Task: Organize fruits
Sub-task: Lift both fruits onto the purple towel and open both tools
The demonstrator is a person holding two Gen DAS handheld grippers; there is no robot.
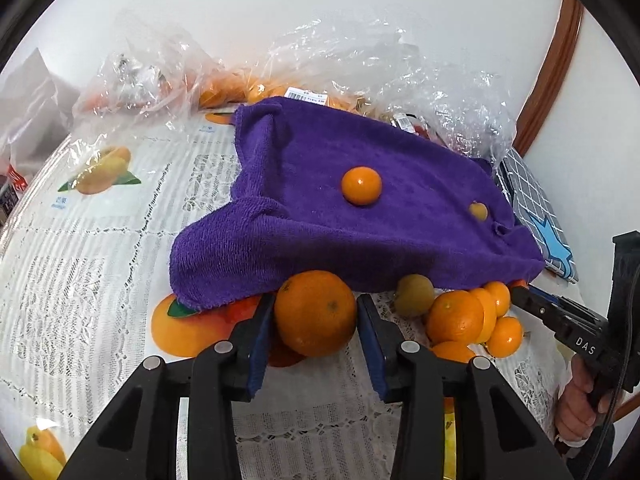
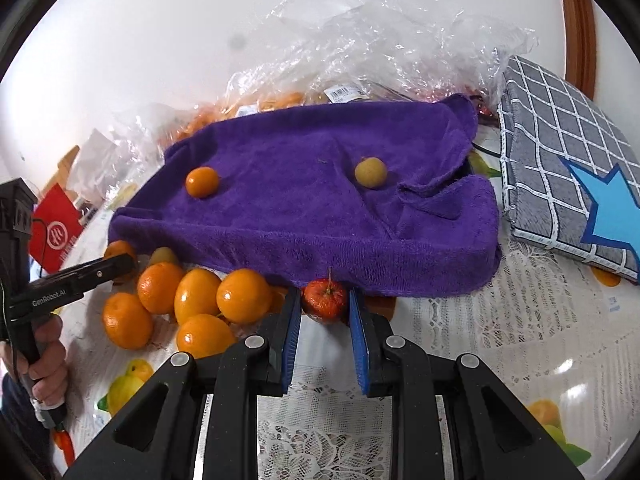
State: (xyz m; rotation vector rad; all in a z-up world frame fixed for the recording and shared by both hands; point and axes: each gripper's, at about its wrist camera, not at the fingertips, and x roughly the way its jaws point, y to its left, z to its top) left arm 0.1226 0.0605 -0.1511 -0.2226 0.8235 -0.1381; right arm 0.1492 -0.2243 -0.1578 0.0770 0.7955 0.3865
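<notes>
A purple towel [image 1: 360, 220] covers a raised box; it also shows in the right wrist view [image 2: 304, 208]. On it lie a small orange kumquat [image 1: 361, 185] [image 2: 202, 182] and a yellowish-green fruit [image 1: 477, 211] [image 2: 371, 172]. My left gripper [image 1: 316, 312] is shut on a large orange [image 1: 316, 312] just in front of the towel. My right gripper [image 2: 325, 300] is shut on a small red fruit with a stem [image 2: 325, 298]. A pile of oranges [image 2: 192, 304] [image 1: 472, 320] lies on the table between the two grippers.
Clear plastic bags with more fruit [image 1: 360, 60] [image 2: 380, 48] lie behind the towel. A grey checked cloth with a blue star [image 2: 568, 168] [image 1: 536, 216] lies to the right. A red packet [image 2: 56, 232] lies at the left. The tablecloth [image 1: 100, 260] has fruit prints.
</notes>
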